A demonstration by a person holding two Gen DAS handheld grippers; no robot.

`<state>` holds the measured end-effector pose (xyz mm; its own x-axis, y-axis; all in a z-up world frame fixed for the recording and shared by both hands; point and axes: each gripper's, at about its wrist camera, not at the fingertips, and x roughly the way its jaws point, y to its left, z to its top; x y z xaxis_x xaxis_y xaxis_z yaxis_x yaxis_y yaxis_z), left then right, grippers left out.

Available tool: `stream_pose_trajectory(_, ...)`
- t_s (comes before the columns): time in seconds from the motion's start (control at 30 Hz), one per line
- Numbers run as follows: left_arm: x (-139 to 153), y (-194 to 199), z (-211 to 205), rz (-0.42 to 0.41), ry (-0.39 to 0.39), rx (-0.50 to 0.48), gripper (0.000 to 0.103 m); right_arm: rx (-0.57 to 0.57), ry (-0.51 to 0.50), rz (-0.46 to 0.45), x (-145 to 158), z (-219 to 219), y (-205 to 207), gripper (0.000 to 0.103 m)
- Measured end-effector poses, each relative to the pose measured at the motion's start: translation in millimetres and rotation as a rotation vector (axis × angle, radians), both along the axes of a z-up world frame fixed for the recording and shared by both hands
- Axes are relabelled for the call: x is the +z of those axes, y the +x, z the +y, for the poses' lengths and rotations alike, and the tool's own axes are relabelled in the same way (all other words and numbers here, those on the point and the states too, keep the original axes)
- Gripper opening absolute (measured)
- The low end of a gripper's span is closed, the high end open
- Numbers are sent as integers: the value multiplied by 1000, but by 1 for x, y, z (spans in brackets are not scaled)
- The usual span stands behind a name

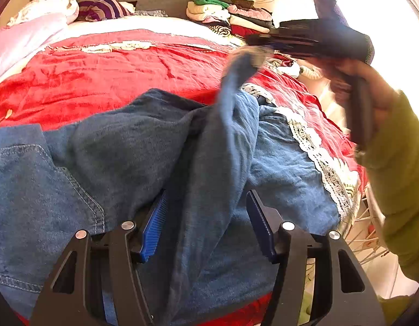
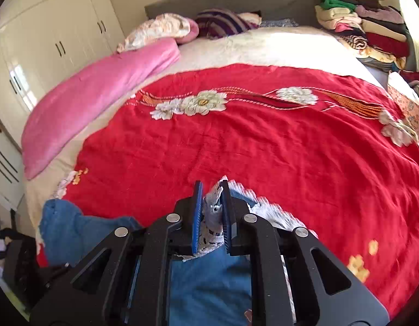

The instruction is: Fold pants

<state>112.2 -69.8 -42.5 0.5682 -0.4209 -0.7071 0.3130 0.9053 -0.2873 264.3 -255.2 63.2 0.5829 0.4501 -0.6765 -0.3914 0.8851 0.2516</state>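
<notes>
Blue denim pants (image 1: 122, 146) with a white lace hem (image 1: 315, 149) lie bunched on the red bedspread (image 1: 114, 76). My left gripper (image 1: 206, 212) is open, its blue pads on either side of a raised fold of denim. My right gripper (image 2: 212, 212) is shut on the lace hem (image 2: 212, 217) of one pant leg and holds it above the bed; the denim (image 2: 209, 279) hangs below it. In the left wrist view the right gripper (image 1: 258, 44) is blurred, up at the right, with the lifted leg (image 1: 236, 87) trailing from it.
The red flowered bedspread (image 2: 263, 149) covers the bed. A pink blanket (image 2: 95, 95) lies at the left, pillows (image 2: 165, 27) at the head, a pile of folded clothes (image 2: 367, 32) at the far right corner. White wardrobes (image 2: 46, 40) stand left.
</notes>
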Motion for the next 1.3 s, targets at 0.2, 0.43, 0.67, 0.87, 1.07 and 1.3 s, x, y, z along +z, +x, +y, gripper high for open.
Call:
stream_pose_trajectory(0.2,8,-4,-1,-83,108,9,3,-38,45,-27,10,-56,-60,6)
stream_pose_trajectory(0.43,25,-27,-4,-143,143,-50,3,-57,90,23,-6,-105,-134,5)
stream_pose_trajectory(0.67,17,-48,-20,-133,207,-118,3,-70,98,84,-27,-129,-181,4)
stream_pose_trajectory(0.87,9,-59,-21,-107,249,-142,3,-43,107,166,-59,-129,-208,4)
stream_pose_trajectory(1.07,5,-61,-17,-81,264,-132,3,-65,74,230,-86,-136,-216,0)
stream_pose_trajectory(1.3,2,-61,-19,-73,257,-134,4,-17,57,164,-73,-132,-222,26)
